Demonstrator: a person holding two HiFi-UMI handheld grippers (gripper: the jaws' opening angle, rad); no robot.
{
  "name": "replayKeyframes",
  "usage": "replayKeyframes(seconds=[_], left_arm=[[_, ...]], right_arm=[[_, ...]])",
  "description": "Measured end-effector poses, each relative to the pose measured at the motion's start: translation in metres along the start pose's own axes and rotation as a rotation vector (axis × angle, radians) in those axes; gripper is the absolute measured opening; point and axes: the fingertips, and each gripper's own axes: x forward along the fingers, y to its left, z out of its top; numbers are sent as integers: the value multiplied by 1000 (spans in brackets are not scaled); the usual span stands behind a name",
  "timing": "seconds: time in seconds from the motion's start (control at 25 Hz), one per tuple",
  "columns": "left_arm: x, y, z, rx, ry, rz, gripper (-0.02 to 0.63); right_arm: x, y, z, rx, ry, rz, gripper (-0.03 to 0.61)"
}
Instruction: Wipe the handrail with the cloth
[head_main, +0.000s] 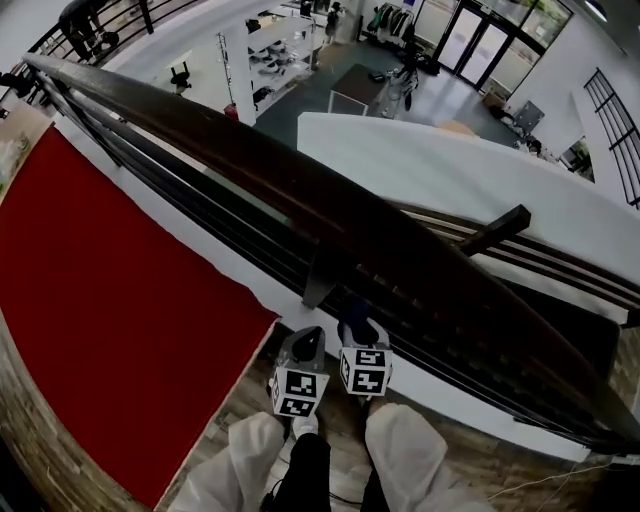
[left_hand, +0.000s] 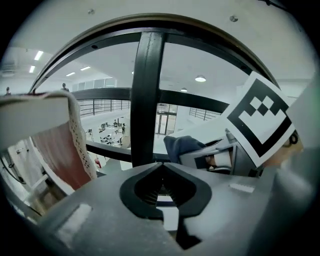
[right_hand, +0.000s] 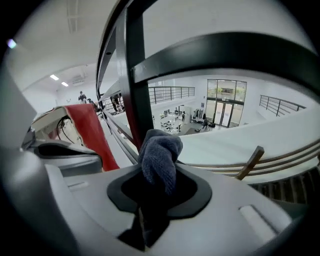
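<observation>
A dark wooden handrail (head_main: 300, 170) runs diagonally from the upper left to the lower right, on black metal bars. Both grippers sit low beside the railing, below the rail top. My right gripper (head_main: 358, 328) is shut on a grey-blue cloth (right_hand: 160, 155), which bunches up out of its jaws just in front of a black baluster (right_hand: 134, 75). The cloth (left_hand: 182, 147) also shows in the left gripper view, beside the right gripper's marker cube (left_hand: 257, 122). My left gripper (left_hand: 161, 187) is shut with nothing in it and faces a baluster (left_hand: 147, 100).
A red carpet (head_main: 110, 300) covers the floor to the left of the railing. The person's knees in white trousers (head_main: 405, 450) are at the bottom edge. Beyond the railing lie a white ledge (head_main: 450, 170) and a hall far below.
</observation>
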Motion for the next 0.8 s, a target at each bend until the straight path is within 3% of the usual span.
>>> replayKeyframes(seconds=[0.12,0.28,0.8], left_arm=[[15,14,-2,-10,-19,18,2],[35,3,-6,-6,-32,21,2],[30,-2,-17,-29,-43,18,2]], right_arm=[[30,3,12,35,-47,24,95],[55,-9,19,-12,-88,35,95],[47,-6,13,-82,-80,8,95]])
